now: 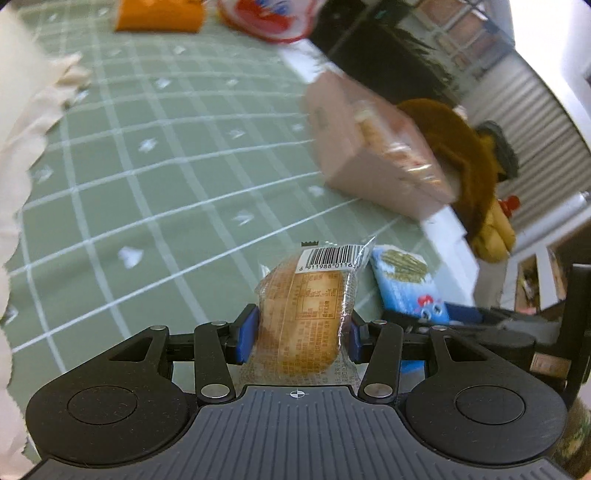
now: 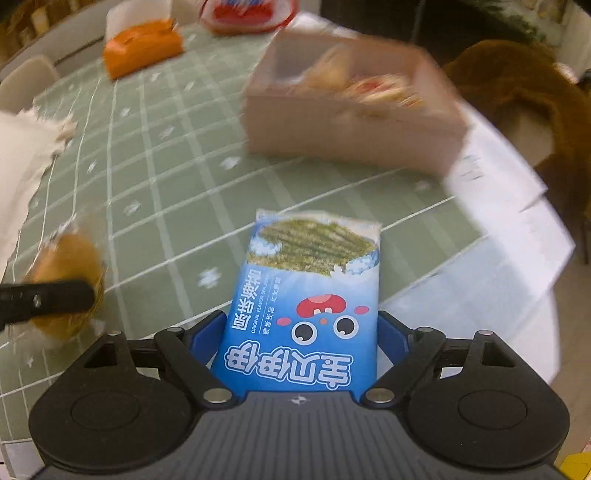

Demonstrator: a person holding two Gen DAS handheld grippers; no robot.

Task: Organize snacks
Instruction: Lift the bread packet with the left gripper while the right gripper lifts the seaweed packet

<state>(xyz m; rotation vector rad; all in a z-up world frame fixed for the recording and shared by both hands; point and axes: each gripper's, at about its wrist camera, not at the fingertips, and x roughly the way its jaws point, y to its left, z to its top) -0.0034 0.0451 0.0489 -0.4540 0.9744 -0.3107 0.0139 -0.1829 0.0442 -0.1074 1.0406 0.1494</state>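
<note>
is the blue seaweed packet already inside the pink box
No, the blue seaweed packet sits between the right gripper fingers, short of the pink box.

Blur, crops, occlusion

Pink box [image 2: 347,122] smeared by motion blur, contents unreadable. Orange pack [image 1: 159,14] and red-and-white bag [image 1: 269,18] cut by top edge. Seaweed packet [image 2: 306,295] lower end hidden under right gripper's body. Wrapped bun [image 2: 66,273] blurred, partly behind a black finger.

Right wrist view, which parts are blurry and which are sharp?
Right wrist view: the seaweed packet is sharp, while the pink box and the bun are motion-smeared. Left wrist view: the bun is sharp, the box smeared.
</note>
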